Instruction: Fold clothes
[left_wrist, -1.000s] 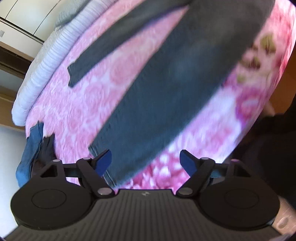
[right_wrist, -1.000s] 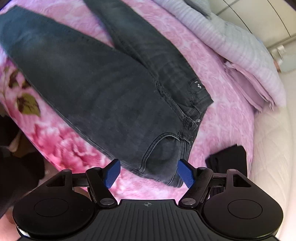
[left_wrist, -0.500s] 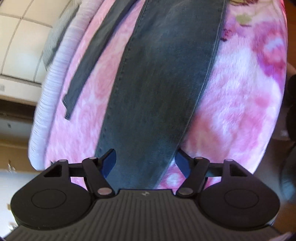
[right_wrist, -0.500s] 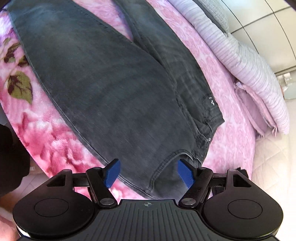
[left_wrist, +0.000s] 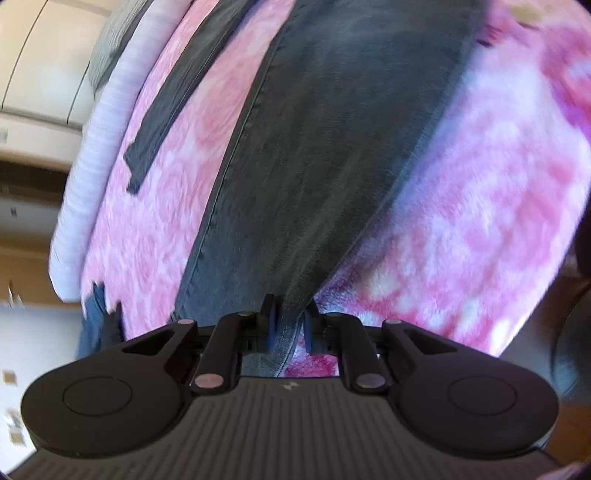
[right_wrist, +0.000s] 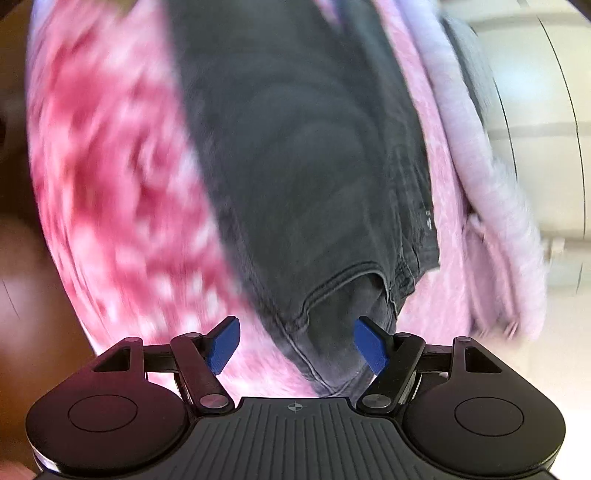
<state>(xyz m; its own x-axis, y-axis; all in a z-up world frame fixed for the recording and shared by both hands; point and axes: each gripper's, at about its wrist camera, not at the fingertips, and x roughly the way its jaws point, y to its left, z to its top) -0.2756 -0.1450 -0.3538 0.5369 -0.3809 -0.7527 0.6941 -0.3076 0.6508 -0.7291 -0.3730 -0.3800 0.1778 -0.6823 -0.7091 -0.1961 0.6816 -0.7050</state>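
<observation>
Dark grey jeans (left_wrist: 332, 166) lie flat on a pink flowered blanket. In the left wrist view one leg runs down to my left gripper (left_wrist: 289, 314), whose jaws are closing with a pinched fold of the leg's lower end between the blue pads. The other leg (left_wrist: 166, 110) lies apart to the left. In the blurred right wrist view the jeans (right_wrist: 295, 166) end at the waistband and pocket corner (right_wrist: 343, 295). My right gripper (right_wrist: 296, 339) hangs open just over that corner, which shows between its fingers with neither pad touching it.
The pink blanket (left_wrist: 480, 221) covers the bed on both sides of the jeans. A pale striped quilt (right_wrist: 480, 166) runs along the far edge, with white cupboard panels (left_wrist: 44, 55) behind. Blue clothing (left_wrist: 96, 325) lies at the bed's left end.
My left gripper has sunk to the leg's end and its jaws have come together on the denim. My right gripper has dropped and rolled toward the waistband, still open.
</observation>
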